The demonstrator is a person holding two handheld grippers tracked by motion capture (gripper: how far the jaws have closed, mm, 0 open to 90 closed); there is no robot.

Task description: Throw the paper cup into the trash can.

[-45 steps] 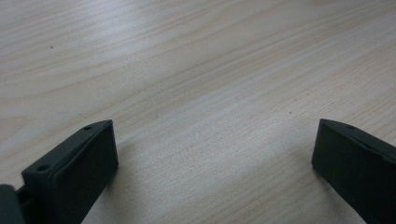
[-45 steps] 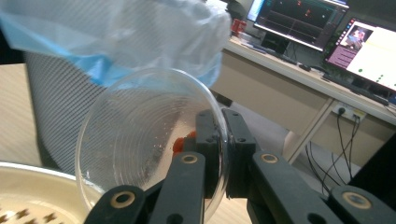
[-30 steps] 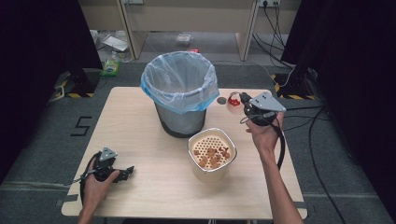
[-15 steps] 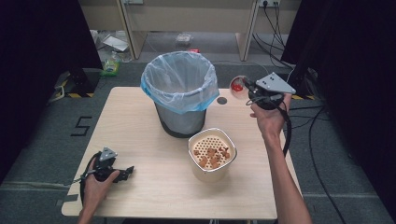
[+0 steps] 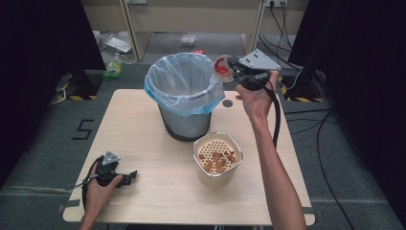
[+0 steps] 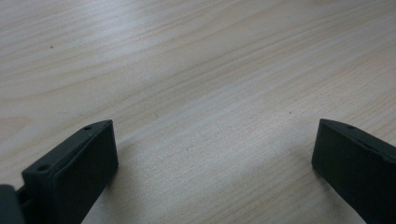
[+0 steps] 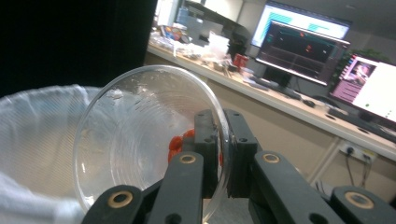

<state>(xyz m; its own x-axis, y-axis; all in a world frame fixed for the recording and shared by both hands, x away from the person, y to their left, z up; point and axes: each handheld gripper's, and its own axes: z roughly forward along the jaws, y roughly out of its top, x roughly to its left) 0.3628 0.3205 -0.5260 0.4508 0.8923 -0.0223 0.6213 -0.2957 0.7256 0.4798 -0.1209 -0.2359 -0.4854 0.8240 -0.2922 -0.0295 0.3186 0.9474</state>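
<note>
Tilting clear bowl (image 7: 140, 135) over bin (image 5: 184, 93)

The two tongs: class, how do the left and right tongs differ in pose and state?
The left tongs lie low on the table with jaws wide open and nothing between them; the right tongs are raised beside the lined bin, shut on the rim of a clear bowl holding red bits. Both are black, each held in one hand.

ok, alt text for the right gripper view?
The right gripper is shut on the rim of a clear plastic bowl, tilted toward a white-lined bin at left, with red bits low in the bowl by the jaws. Behind, a desk with lit monitors.
</note>
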